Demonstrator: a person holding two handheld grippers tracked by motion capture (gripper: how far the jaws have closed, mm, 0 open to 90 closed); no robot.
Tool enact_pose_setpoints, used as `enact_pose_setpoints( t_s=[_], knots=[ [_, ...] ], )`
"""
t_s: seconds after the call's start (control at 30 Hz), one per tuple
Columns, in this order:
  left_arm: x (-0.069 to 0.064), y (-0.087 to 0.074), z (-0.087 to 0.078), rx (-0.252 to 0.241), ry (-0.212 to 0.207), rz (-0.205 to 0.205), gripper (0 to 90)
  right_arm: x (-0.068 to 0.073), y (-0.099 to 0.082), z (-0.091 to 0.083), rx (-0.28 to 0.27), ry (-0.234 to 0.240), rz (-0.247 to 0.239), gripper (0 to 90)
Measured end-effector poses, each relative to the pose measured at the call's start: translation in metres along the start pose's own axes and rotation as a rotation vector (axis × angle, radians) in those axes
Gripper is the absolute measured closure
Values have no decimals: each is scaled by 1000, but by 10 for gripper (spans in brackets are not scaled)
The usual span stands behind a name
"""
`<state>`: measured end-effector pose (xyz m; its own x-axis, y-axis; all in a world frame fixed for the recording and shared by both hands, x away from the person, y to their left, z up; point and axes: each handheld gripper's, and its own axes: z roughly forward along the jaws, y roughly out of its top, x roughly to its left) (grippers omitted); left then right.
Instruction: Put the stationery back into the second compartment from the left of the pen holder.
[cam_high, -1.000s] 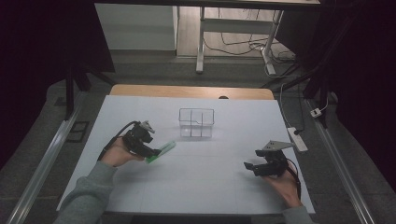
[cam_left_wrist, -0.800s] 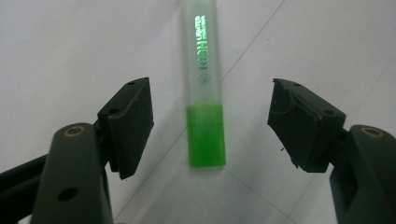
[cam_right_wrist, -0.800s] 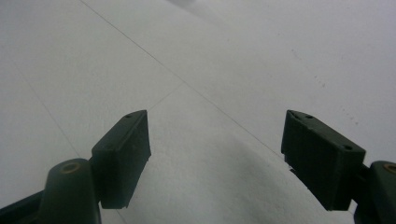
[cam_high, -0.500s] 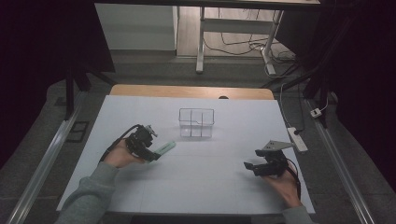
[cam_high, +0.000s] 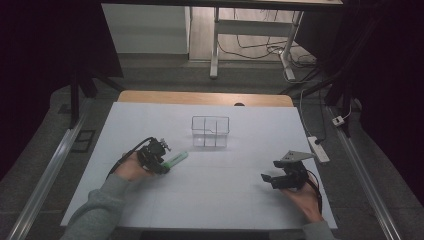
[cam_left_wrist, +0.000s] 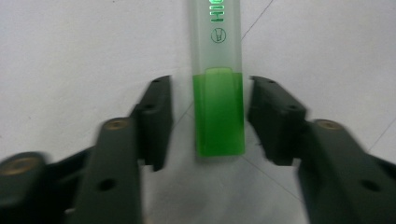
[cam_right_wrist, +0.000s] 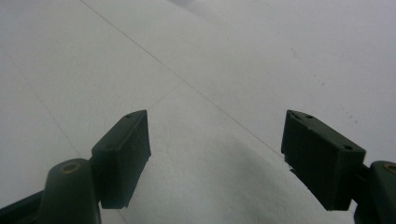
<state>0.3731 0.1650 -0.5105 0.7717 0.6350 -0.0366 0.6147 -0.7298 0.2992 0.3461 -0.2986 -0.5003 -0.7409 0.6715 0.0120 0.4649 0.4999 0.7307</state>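
Observation:
A green highlighter lies flat on the white table at the left, its clear cap end pointing toward the middle. My left gripper sits low at its near end, open. In the left gripper view the green end of the highlighter lies between the two fingertips with a gap on each side. My right gripper rests at the right of the table, open, with bare table between its fingertips.
A clear plastic box with compartments stands behind the middle of the table. A white power strip lies at the right edge. A wooden board borders the far side.
The left gripper has lowered the highlighter onto the table and opened its jaws around it. The right gripper has stayed where it was.

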Motion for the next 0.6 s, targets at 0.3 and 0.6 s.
enact_pose_setpoints(
  t_s=[0.3,0.6],
  knots=[
    [-5,2,-1,13,24,23,666,1,0,0,1,-3,0,233],
    [-6,-1,-6,-4,45,48,667,0,1,-1,-9,-4,4,234]
  ],
)
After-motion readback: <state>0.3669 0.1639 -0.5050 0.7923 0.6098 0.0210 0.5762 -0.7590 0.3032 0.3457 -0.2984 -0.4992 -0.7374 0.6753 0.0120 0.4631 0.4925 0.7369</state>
